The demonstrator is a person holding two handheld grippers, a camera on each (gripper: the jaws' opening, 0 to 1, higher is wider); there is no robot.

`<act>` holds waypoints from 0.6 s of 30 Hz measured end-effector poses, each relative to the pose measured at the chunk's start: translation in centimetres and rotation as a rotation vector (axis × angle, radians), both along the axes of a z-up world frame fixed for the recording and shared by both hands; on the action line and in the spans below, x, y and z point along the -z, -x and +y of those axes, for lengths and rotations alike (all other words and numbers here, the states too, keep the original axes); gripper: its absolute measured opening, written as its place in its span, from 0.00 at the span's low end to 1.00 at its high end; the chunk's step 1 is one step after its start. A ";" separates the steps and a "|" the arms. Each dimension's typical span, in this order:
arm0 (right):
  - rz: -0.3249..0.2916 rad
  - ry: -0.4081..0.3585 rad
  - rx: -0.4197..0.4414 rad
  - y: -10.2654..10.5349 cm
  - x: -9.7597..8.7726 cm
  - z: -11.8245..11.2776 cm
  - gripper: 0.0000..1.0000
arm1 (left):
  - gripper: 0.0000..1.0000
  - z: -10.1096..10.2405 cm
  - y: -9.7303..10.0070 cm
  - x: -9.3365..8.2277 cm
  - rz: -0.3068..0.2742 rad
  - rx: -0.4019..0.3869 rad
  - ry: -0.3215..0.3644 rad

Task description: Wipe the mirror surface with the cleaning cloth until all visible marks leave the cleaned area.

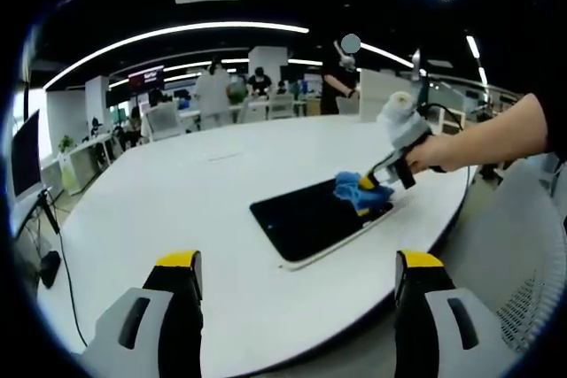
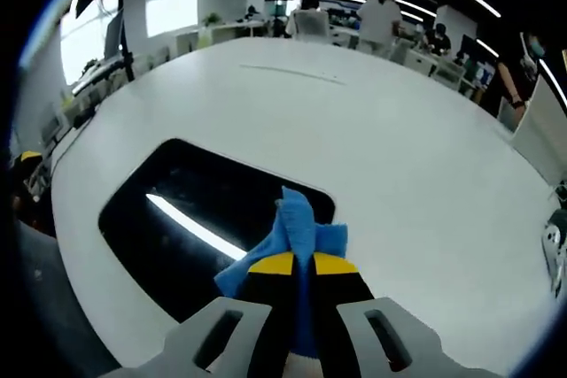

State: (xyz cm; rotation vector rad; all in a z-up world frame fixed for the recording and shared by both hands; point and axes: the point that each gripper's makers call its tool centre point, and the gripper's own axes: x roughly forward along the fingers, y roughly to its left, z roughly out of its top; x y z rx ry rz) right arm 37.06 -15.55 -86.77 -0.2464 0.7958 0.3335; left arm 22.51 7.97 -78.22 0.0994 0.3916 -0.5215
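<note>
A dark rectangular mirror [image 1: 306,219] lies flat on the white table [image 1: 195,192]. In the left gripper view a person's hand holds the right gripper [image 1: 370,190] down on the mirror's far right corner, shut on a blue cleaning cloth [image 1: 359,190]. My left gripper [image 1: 297,273] hovers at the table's near edge, open with nothing between its yellow-tipped fingers [image 1: 182,263]. In the right gripper view the right gripper [image 2: 298,265] pinches the blue cloth [image 2: 288,232], which rests on the mirror [image 2: 177,219]. A ceiling light reflects as a bright streak in the glass.
The table's curved edge [image 1: 425,245] runs close to the mirror. Beyond the table stand desks, chairs and several people [image 1: 213,86]. A monitor [image 1: 25,152] stands at the left. A grey mesh chair [image 1: 523,272] sits at the right.
</note>
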 end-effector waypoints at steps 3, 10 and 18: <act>0.003 0.002 0.000 0.0 0.0 0.0 0.00 | 0.90 0.0 0.0 0.0 0.000 0.000 0.000; 0.008 0.012 -0.008 0.0 0.1 0.0 0.00 | 0.90 0.0 0.0 0.0 0.003 -0.001 -0.001; 0.014 0.024 -0.015 0.2 0.1 0.1 0.00 | 0.91 -0.2 0.1 0.1 0.005 0.016 0.001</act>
